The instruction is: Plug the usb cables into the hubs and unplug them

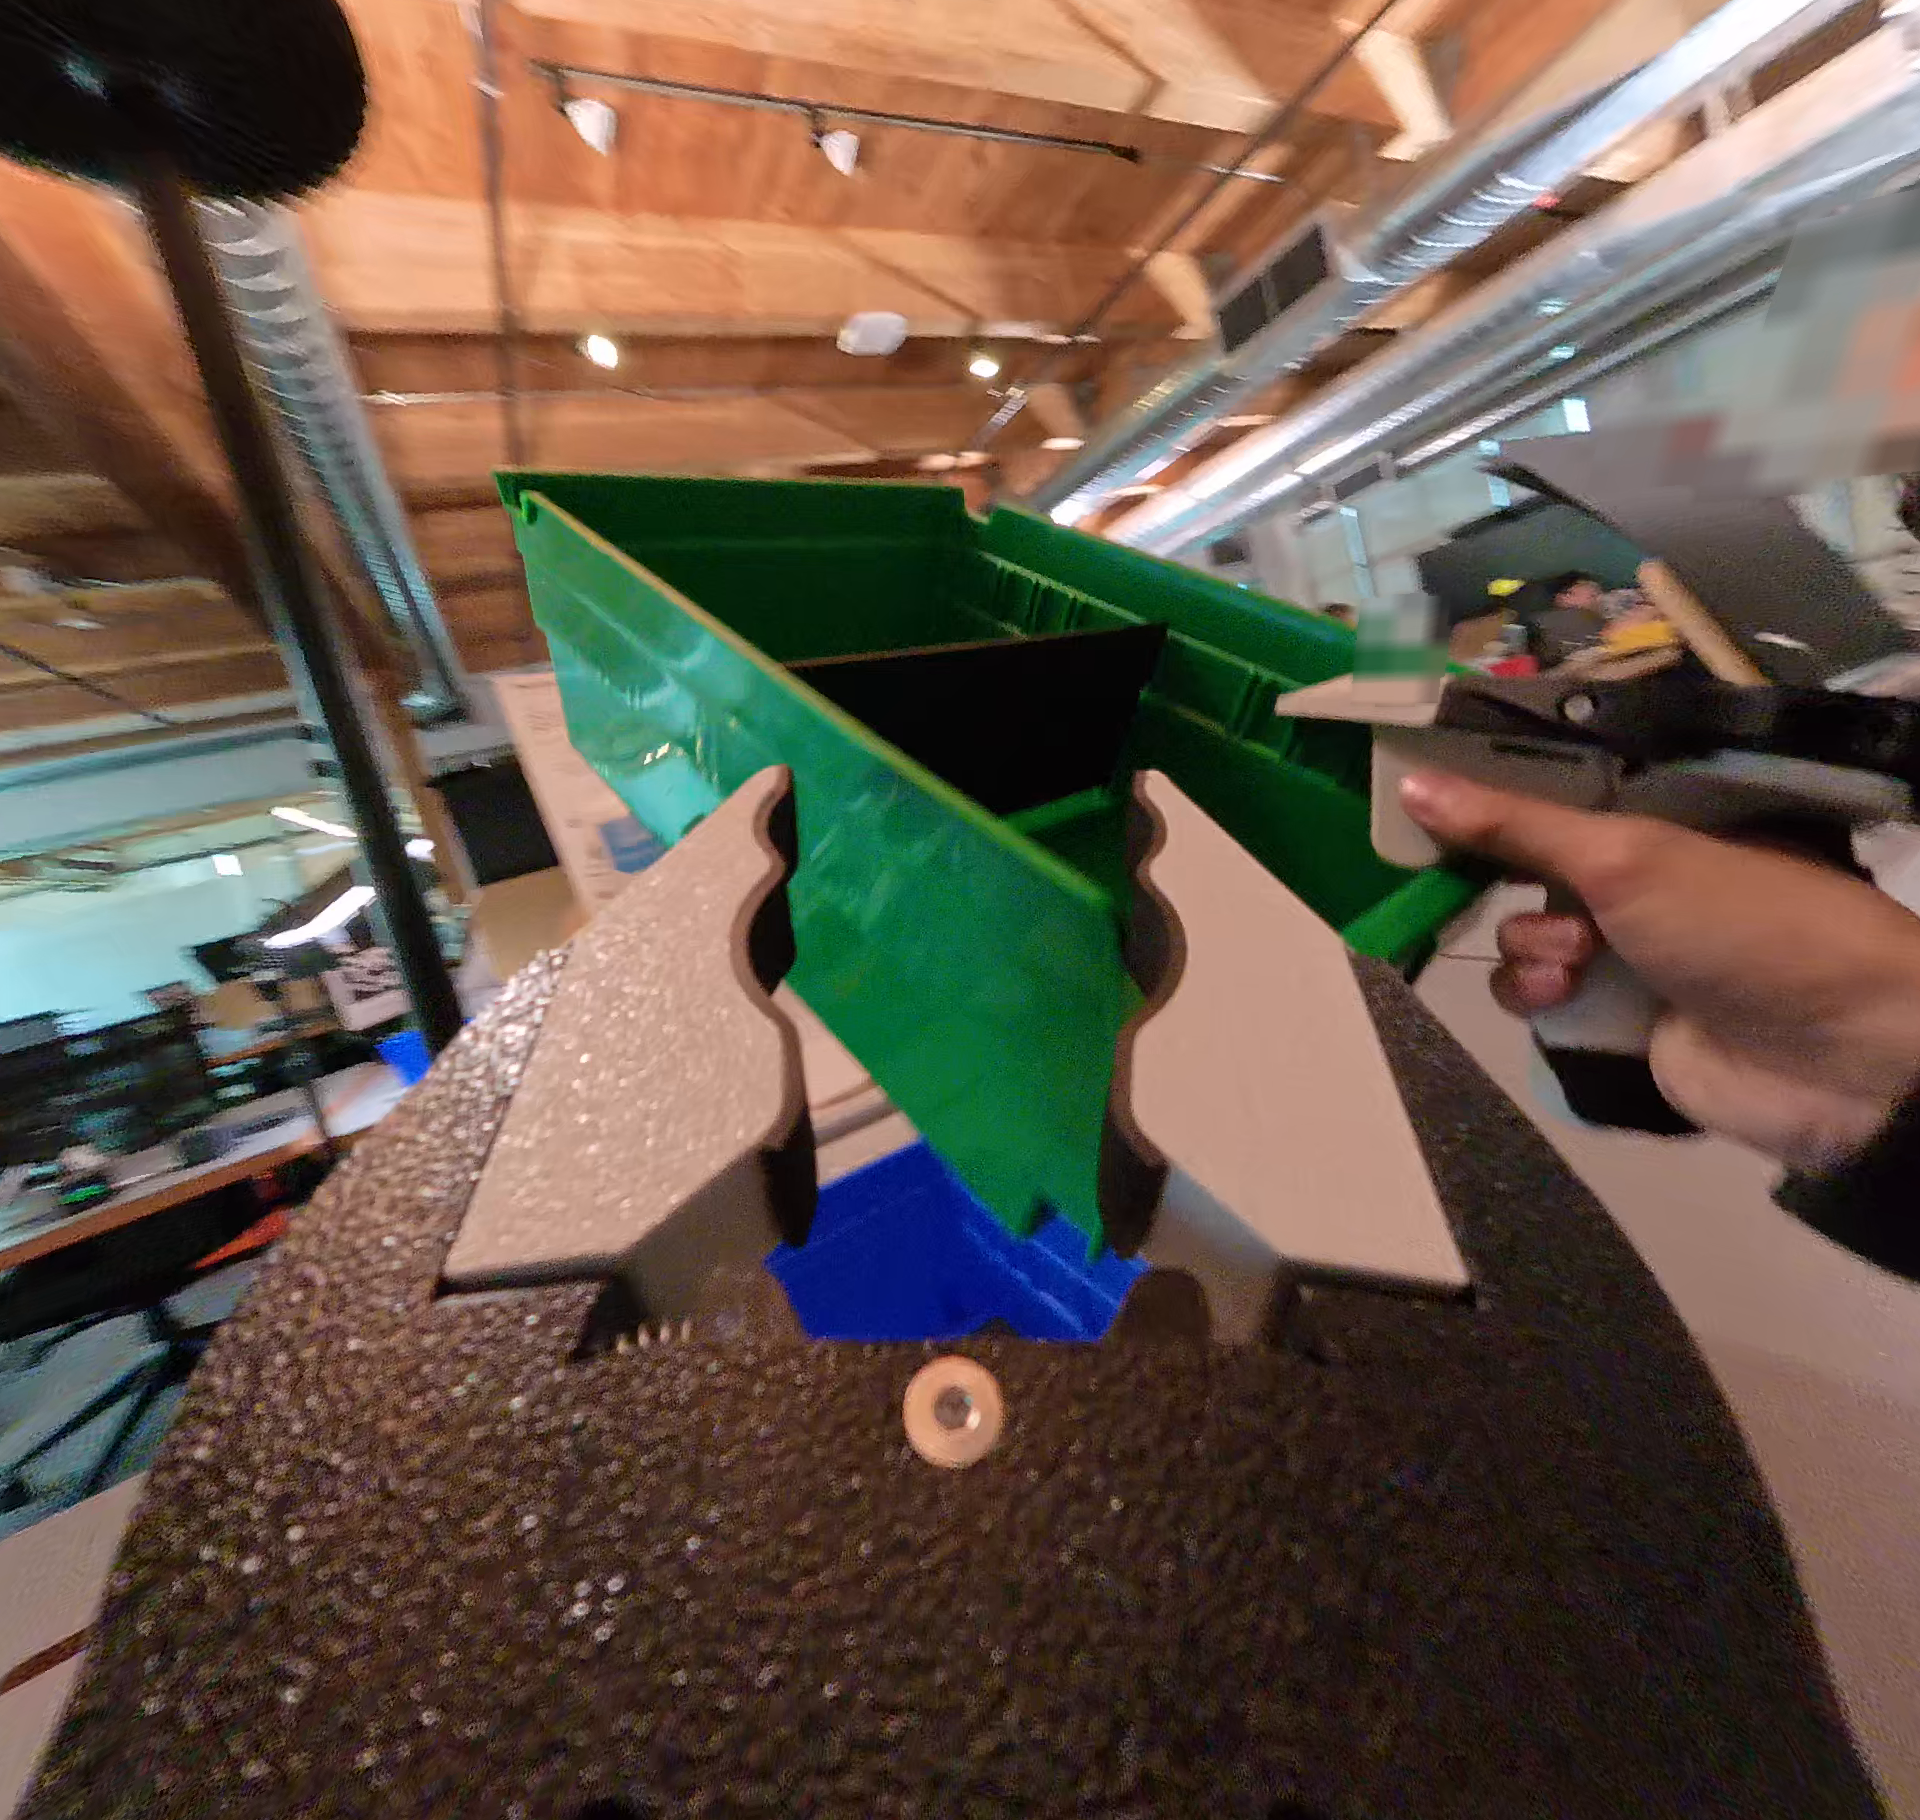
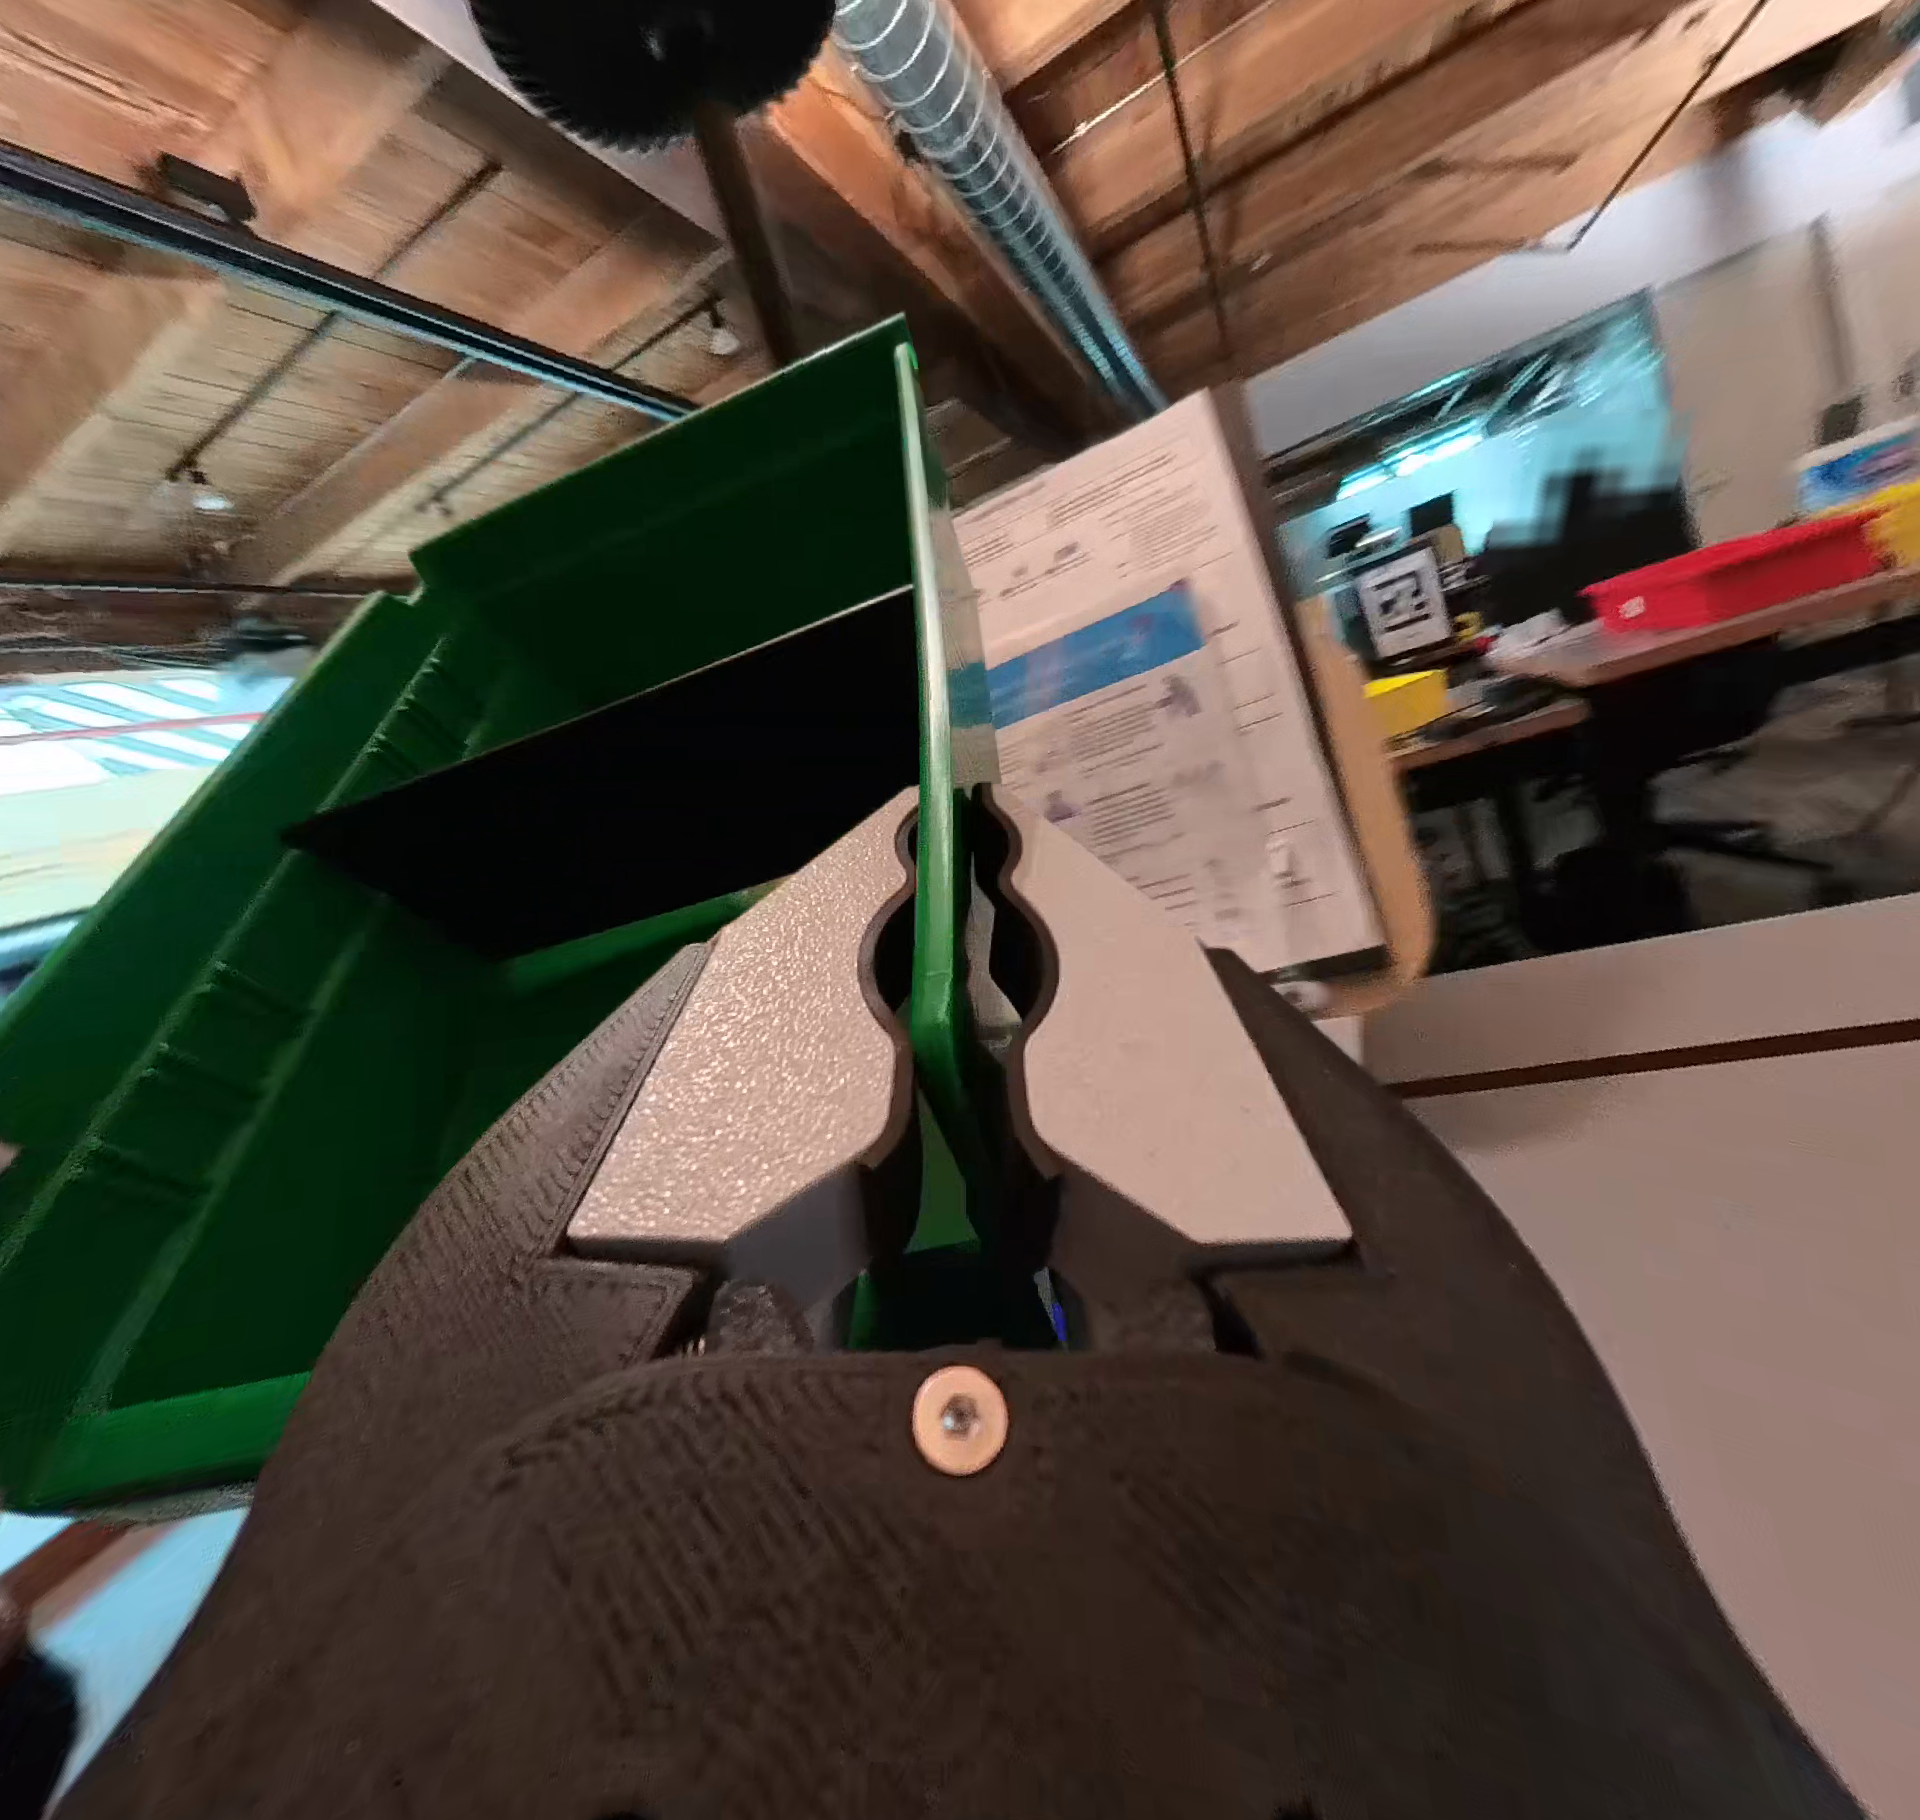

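No USB cable or hub shows in either view. A green plastic bin (image 1: 914, 939) with a black divider (image 1: 987, 721) is held tilted in the air. My left gripper (image 1: 961, 804) is open, its fingers set wide on either side of the bin's long wall. My right gripper (image 2: 948, 814) is shut on the rim of the green bin (image 2: 260, 1095), near its black divider (image 2: 644, 794). In the left wrist view the right gripper (image 1: 1392, 814) also shows, held by a hand (image 1: 1714, 960) at the bin's far side.
A blue bin (image 1: 935, 1261) lies just below my left fingers. A black pole with a round top (image 1: 291, 575) stands to the left and shows in the right wrist view (image 2: 644, 4). A poster board (image 2: 1143, 710), a white table (image 2: 1662, 1251) and a red bin (image 2: 1725, 575) lie to the right.
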`<action>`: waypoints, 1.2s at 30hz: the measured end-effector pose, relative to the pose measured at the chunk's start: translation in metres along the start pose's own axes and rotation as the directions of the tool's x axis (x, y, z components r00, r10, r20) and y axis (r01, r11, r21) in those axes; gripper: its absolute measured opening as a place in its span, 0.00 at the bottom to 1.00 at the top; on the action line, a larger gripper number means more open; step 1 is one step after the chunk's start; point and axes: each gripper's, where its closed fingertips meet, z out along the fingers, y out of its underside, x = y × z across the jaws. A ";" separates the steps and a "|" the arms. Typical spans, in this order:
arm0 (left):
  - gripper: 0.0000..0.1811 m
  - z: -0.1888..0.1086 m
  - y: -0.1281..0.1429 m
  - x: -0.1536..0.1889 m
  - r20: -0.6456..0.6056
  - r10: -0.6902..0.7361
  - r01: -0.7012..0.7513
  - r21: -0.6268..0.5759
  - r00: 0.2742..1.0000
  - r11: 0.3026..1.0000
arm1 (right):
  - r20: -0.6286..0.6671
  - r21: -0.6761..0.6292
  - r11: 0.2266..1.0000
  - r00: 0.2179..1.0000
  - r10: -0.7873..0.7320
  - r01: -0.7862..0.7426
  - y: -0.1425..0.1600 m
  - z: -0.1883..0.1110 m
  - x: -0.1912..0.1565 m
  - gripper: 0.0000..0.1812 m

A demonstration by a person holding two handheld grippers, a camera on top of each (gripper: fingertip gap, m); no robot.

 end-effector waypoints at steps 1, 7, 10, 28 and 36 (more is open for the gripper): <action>0.37 0.002 0.004 0.006 -0.044 -0.020 0.020 -0.011 0.999 1.000 | -0.030 0.009 1.000 0.999 -0.020 0.020 -0.010 -0.006 0.014 0.02; 0.45 0.004 0.049 -0.007 -0.150 -0.135 0.094 -0.255 0.979 0.962 | -0.238 0.079 0.993 0.969 -0.068 0.089 -0.075 -0.054 0.116 0.02; 0.42 -0.011 0.108 -0.057 -0.007 -0.115 0.094 -0.527 0.993 0.845 | -0.321 0.113 0.993 0.947 -0.005 0.044 -0.099 -0.085 0.180 0.02; 0.30 -0.071 0.252 -0.078 0.178 -0.324 0.291 -0.893 0.929 0.343 | -0.670 -0.328 0.945 0.707 -0.226 -0.008 -0.019 -0.152 0.404 0.02; 0.26 -0.076 0.262 -0.078 0.168 -0.310 0.268 -0.909 0.936 0.319 | -0.560 -0.471 0.881 0.784 -0.268 -0.035 0.016 -0.104 0.418 0.02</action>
